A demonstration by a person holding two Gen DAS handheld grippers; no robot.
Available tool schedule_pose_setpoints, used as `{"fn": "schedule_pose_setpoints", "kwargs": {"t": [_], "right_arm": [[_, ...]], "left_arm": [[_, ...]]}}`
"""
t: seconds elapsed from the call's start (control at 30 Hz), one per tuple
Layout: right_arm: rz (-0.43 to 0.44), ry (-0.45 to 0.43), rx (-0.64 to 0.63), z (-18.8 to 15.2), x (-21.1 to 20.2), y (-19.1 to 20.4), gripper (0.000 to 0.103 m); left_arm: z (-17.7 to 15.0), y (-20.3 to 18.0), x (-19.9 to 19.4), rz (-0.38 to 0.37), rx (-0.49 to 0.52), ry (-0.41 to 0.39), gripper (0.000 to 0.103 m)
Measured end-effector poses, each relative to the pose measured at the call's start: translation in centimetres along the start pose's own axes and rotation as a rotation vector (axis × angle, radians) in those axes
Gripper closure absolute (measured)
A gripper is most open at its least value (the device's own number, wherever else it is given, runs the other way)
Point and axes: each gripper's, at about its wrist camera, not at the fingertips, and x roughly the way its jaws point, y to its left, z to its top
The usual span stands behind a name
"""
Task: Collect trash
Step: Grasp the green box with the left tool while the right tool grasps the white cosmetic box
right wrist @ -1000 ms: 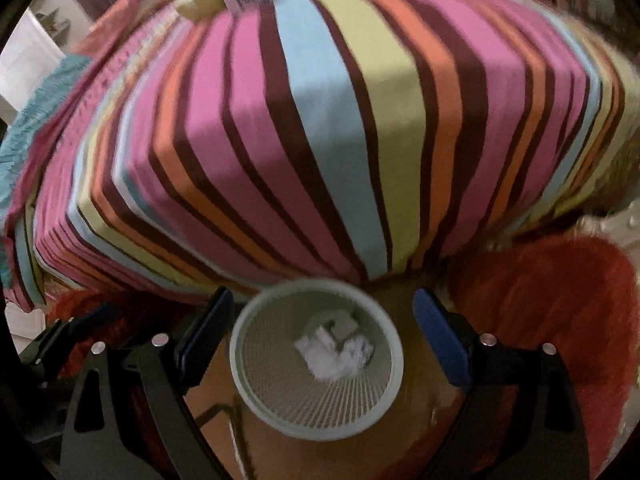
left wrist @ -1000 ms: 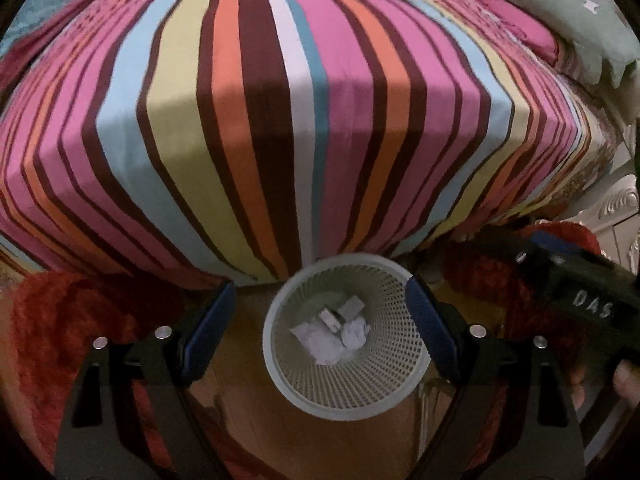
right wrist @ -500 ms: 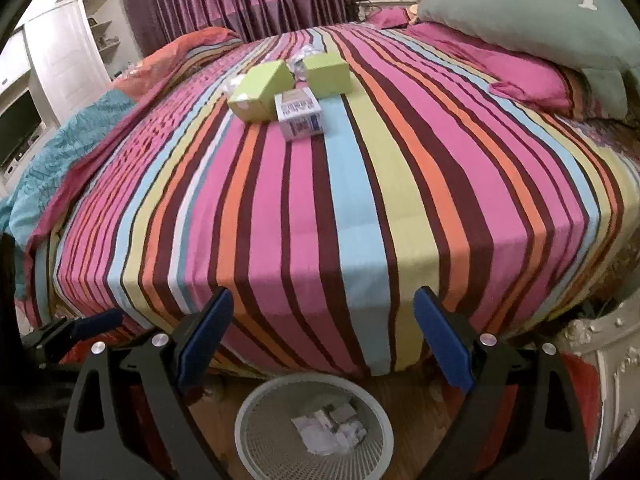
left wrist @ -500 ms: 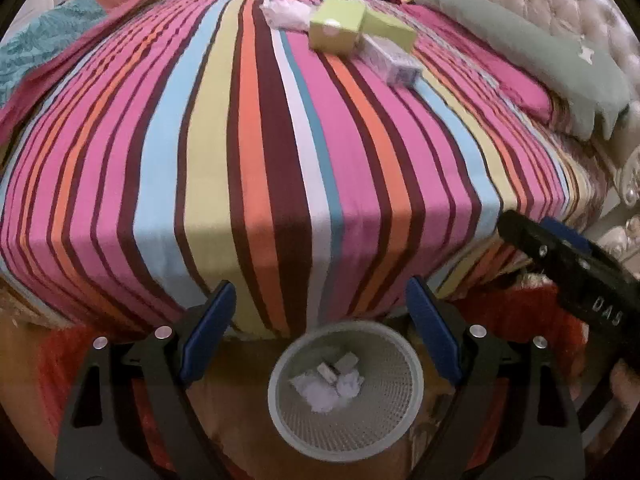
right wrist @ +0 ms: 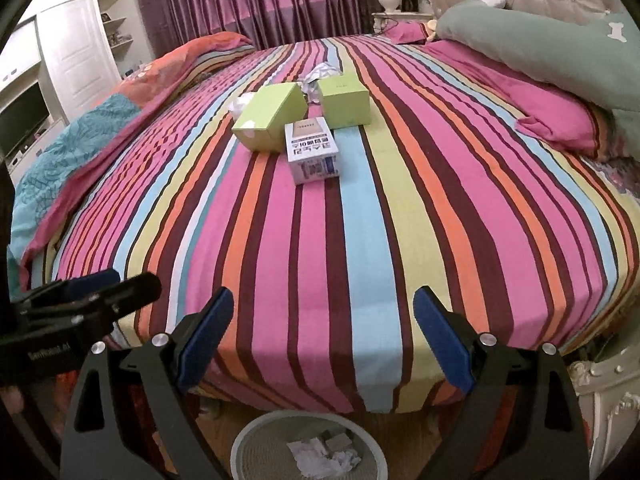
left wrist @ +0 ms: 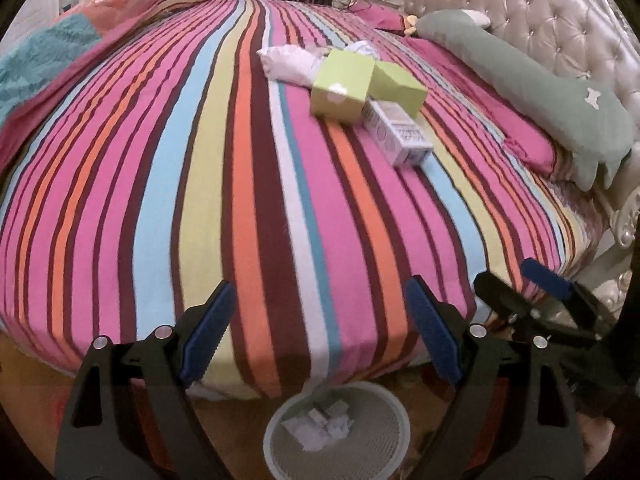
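Observation:
On the striped bed (left wrist: 200,184) (right wrist: 400,208) lie two lime-green boxes (left wrist: 342,86) (left wrist: 398,86) (right wrist: 268,120) (right wrist: 345,98), a white printed box (left wrist: 400,134) (right wrist: 312,152) and crumpled white paper (left wrist: 288,62) (right wrist: 320,74) behind them. A white mesh bin (left wrist: 384,444) (right wrist: 256,444) stands on the floor at the bed's foot and holds crumpled paper (left wrist: 320,430) (right wrist: 324,454). My left gripper (left wrist: 320,336) and right gripper (right wrist: 324,336) are both open and empty, above the bin, at the bed's near edge.
A green pillow (left wrist: 532,96) (right wrist: 560,48) and pink pillows lie at the right by the tufted headboard (left wrist: 540,12). A folded quilt (right wrist: 80,148) lies along the left. White cabinets (right wrist: 68,60) and curtains stand behind. A white nightstand (right wrist: 608,408) is at right.
Both grippers have risen and tilted up from looking down into the bin, so the bed top and the boxes have come into view. Both stay open.

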Motion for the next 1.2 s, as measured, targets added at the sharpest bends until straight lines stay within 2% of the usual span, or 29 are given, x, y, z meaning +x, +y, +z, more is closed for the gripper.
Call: {"fn": "schedule_pose_setpoints", "kwargs": {"t": [0.43, 0.83, 1.2], "right_arm": [[-0.028, 0.016, -0.059, 2.2, 3.3, -0.5, 0.016], [0.012, 0.011, -0.092, 5.5, 5.5, 0.1, 0.016], [0.046, 0.030, -0.133, 7.4, 7.5, 1.3, 0.016]], "left_arm": [[5.6, 0.0, 3.7, -0.012, -0.007, 0.010, 0.019], [11.9, -0.1, 6.9, -0.045, -0.032, 0.005, 0.019], [16.0, -1.0, 9.7, -0.076, -0.023, 0.027, 0.019]]}}
